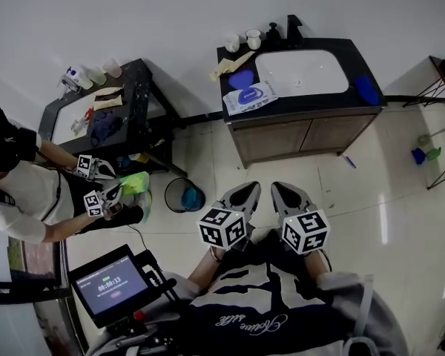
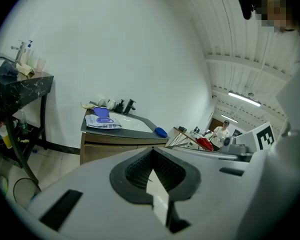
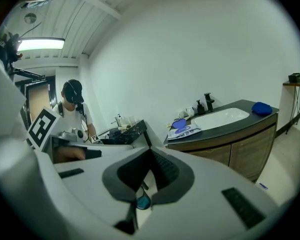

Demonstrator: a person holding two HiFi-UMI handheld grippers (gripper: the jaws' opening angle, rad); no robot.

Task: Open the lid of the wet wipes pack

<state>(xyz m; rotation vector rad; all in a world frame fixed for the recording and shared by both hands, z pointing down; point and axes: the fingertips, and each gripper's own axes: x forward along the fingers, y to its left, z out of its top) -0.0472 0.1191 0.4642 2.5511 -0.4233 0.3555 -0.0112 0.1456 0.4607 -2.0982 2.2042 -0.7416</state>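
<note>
While wet wipes pack (image 1: 250, 97) lies apart, left gripper (image 1: 250, 190), right gripper (image 1: 281, 190) closed, empty.

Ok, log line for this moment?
left tool: shut, empty | right tool: shut, empty | wet wipes pack: on counter beside sink | contact: none, both tools far from pack

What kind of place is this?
Likely a mock bathroom in a lab: a sink cabinet with a tap, a wet wipes pack on it, and a second person working at another table.

Wet wipes pack (image 1: 250, 97) beside sink (image 1: 302, 73); left tongs (image 1: 251, 190), right tongs (image 1: 279, 190) well apart
</note>
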